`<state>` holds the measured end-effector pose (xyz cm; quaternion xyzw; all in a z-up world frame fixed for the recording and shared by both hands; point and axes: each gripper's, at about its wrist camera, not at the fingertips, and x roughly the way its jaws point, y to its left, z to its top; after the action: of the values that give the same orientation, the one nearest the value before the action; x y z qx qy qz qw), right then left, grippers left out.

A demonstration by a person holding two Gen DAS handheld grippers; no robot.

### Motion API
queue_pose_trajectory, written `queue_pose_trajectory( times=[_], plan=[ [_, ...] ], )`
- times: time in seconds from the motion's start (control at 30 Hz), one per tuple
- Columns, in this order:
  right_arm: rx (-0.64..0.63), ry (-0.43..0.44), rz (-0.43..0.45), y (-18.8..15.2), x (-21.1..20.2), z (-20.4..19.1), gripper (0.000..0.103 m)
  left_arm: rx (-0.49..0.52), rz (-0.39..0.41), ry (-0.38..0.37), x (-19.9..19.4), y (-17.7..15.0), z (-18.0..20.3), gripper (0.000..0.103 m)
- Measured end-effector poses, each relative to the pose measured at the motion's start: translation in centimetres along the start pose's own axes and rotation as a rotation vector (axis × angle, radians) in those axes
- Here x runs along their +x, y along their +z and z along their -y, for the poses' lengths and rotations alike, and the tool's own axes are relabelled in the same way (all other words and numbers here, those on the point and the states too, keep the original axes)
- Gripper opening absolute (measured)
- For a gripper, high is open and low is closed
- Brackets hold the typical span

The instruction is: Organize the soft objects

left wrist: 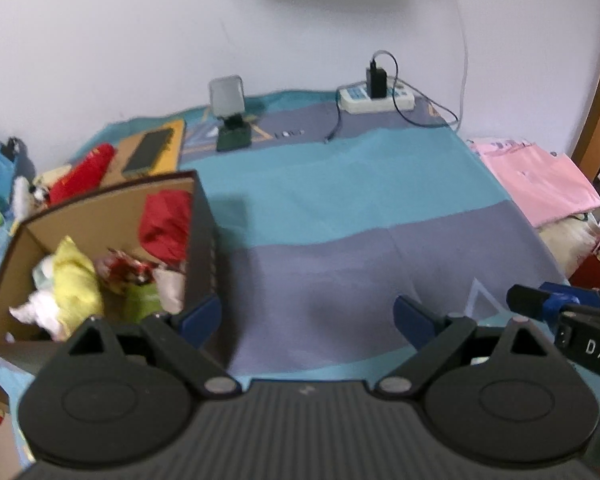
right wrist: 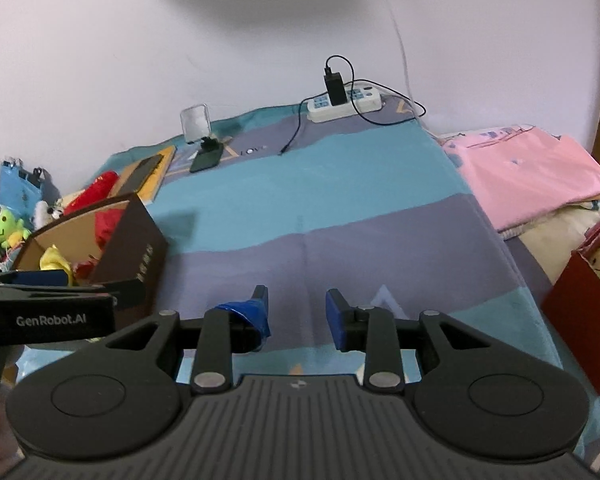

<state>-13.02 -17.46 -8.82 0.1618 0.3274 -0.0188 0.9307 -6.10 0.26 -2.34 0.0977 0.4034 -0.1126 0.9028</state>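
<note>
striped teal and grey bedding [left wrist: 340,208] spreads under both our grippers, with a white wall [left wrist: 140,40] behind it. nearest us, our left gripper [left wrist: 307,318] has its blue fingers spread wide with nothing between them, hanging over the grey stripe just beside the cardboard box [left wrist: 198,240]. our right gripper [right wrist: 296,312] has its jaws only a narrow gap apart, nothing between them, pointing at the same grey stripe.

the box stands at the left edge of the bedding and holds the soft objects: a yellow plush [left wrist: 74,276], a white plush [left wrist: 40,308], a red cloth [left wrist: 166,220] and a patterned bundle [left wrist: 126,270]. beyond the box lie a red plush [right wrist: 94,196] and a green frog toy [right wrist: 5,224]. on the right sits a folded pink cloth [right wrist: 528,172], with a red box [right wrist: 584,316] nearer us.

farther back a phone [left wrist: 148,152] rests on a yellow book, a small mirror on a stand [left wrist: 228,116] is near the wall, and a white power strip [left wrist: 376,98] carries a black charger.
</note>
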Motion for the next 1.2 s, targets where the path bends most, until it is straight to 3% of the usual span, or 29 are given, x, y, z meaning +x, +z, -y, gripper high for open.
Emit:
queue_pose_trajectory(
  times=[0.23, 0.6, 0.77, 1.03, 1.2],
  plan=[
    [-0.003, -0.021, -0.061, -0.2, 1.7, 1.5, 0.015, 0.009, -0.096, -0.009, 1.5, -1.0, 1.6, 0.095],
    [0.031, -0.03, -0.155, -1.0, 3.8, 0.8, 0.015, -0.051, -0.21, 0.009, 3.4, -2.7, 0.0, 0.094],
    [0.069, -0.068, -0.154, -1.0, 4.0, 0.1, 0.015, -0.024, -0.214, 0.011, 3.5, -2.6, -0.8, 0.094],
    [0.08, -0.091, -0.182, -1.6, 4.4, -2.2, 0.016, 0.0, -0.233, -0.053, 3.8, -3.0, -2.2, 0.094],
    [0.051, -0.161, -0.167, -1.4, 4.1, -3.1, 0.017, 0.004, -0.232, -0.083, 4.1, -2.9, -2.4, 0.094]
  ],
)
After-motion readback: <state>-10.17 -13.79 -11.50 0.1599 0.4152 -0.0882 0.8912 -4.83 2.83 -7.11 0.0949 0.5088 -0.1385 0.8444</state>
